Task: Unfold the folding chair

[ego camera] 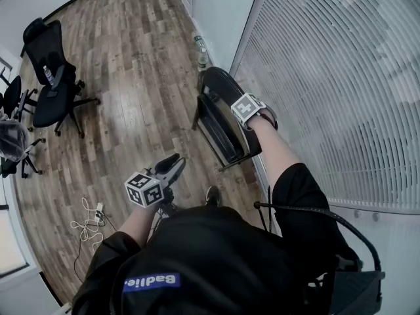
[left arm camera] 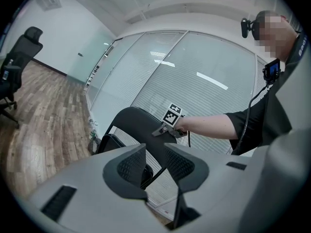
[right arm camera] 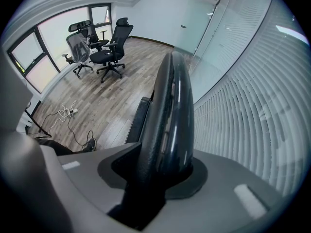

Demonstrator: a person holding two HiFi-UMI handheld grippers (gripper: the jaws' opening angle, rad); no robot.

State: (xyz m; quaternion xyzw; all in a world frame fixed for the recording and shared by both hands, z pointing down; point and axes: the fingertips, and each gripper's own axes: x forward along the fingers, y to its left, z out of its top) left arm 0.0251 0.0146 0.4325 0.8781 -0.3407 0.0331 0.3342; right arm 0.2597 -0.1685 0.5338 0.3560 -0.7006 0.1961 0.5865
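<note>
Folding chair: the black folding chair (ego camera: pixel 222 120) stands on the wood floor (ego camera: pixel 125 110), right beside the glass wall with blinds (ego camera: pixel 328 77), in front of the person and a little to their right. Its seat lies close along the back frame, so it is not opened out.
Right gripper: the right gripper (ego camera: pixel 243 110) points steeply down from above, and its fingers are clamped on the rounded top edge of the chair's backrest (right arm camera: pixel 170 110), one finger on each face.
Left gripper: the left gripper (ego camera: pixel 172 165) is held low in front of the person's body, clear of the chair and aimed roughly towards it. Its fingers (left arm camera: pixel 131 166) stand a modest way apart with nothing between them; only the chair's frame shows beyond the gap.
Gap between hands: the two grippers are well apart.
Room: several black office chairs (ego camera: pixel 56 77) sit across the floor near the windows.
Floor bits: a white cable (ego camera: pixel 88 218) lies coiled on the boards by the person's left side, and bottles (ego camera: pixel 200 51) stand at the foot of the glass wall beyond the chair.
</note>
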